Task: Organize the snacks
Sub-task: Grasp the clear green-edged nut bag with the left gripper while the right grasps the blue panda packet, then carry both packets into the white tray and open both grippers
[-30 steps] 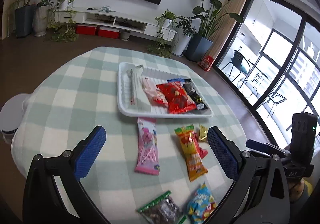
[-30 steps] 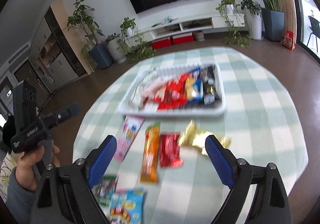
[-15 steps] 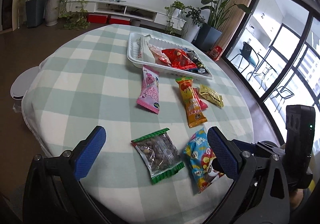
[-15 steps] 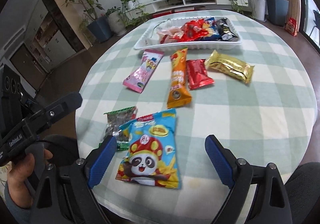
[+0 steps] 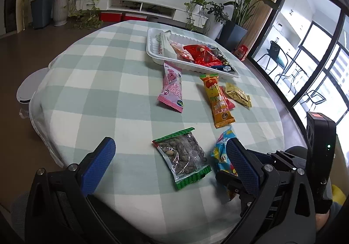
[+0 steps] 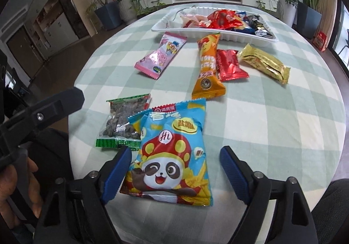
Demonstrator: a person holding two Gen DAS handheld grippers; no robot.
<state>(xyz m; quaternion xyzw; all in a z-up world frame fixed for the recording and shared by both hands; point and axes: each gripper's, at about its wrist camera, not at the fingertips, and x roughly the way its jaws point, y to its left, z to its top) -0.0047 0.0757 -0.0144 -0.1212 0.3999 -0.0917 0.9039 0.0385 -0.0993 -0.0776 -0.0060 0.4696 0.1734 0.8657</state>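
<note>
A blue panda chip bag (image 6: 172,152) lies flat near the table's front edge, between the pads of my right gripper (image 6: 175,170). Its jaws are closing; the right pad still stands clear of the bag. A clear seed packet with green ends (image 5: 183,159) lies beside it, between the wide open fingers of my left gripper (image 5: 170,163). My left gripper's right finger hides part of the chip bag (image 5: 220,150). Further back stands a white tray (image 6: 218,33) holding several snacks.
Between the tray (image 5: 152,52) and the near bags lie a pink packet (image 6: 161,55), an orange packet (image 6: 207,67), a red packet (image 6: 230,65) and a gold packet (image 6: 264,63). A hand (image 6: 13,189) holds the left gripper's handle. The round table drops off close in front.
Both cameras pulled back from the tray toward the near table edge and sank. The right gripper came down around the panda bag and its jaws narrowed. The left gripper stayed open.
</note>
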